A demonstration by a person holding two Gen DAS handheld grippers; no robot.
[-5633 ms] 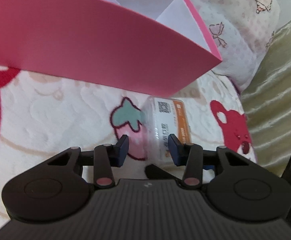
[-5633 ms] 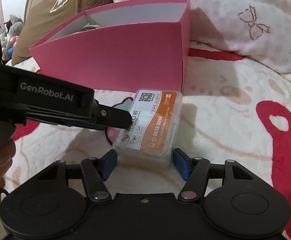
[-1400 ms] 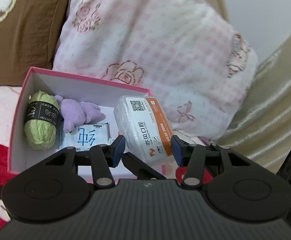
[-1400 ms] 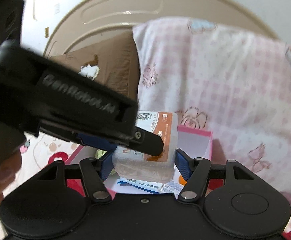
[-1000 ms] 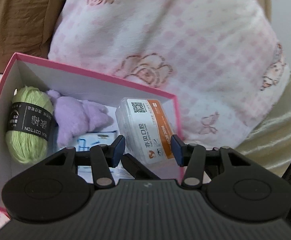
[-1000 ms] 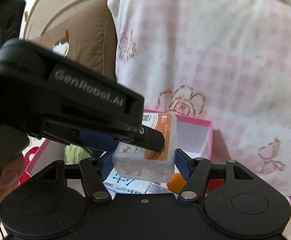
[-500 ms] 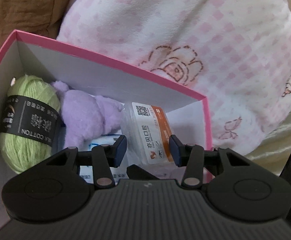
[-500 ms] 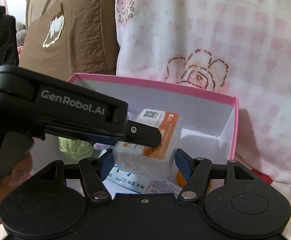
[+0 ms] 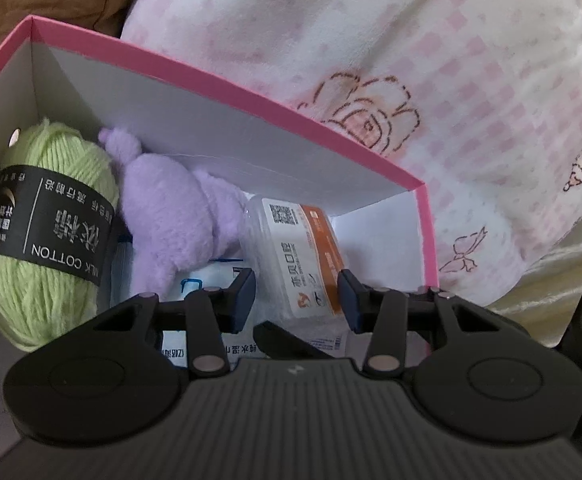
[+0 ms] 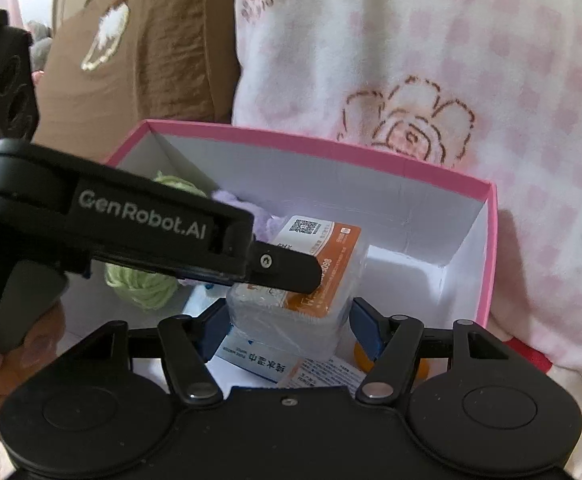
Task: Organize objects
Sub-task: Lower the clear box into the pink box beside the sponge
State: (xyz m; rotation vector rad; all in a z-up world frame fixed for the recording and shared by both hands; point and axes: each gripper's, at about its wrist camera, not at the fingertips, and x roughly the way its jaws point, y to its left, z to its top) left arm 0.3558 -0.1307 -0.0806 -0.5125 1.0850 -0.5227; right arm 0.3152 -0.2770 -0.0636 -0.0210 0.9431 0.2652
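Inside one pink box, one yarn ball, one plush, one clear case

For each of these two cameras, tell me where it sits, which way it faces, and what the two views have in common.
Left wrist: sits on the left gripper, facing forward and down into the pink cardboard box; its own blue-padded fingers flank the clear plastic case with the orange label, beside the green yarn ball and purple plush toy.
Right wrist: sits on the right gripper, facing the same box from the front; its fingers flank the case, and the left gripper's finger crosses the frame.
Shared: box, case, yarn, plush, pink checked blanket.
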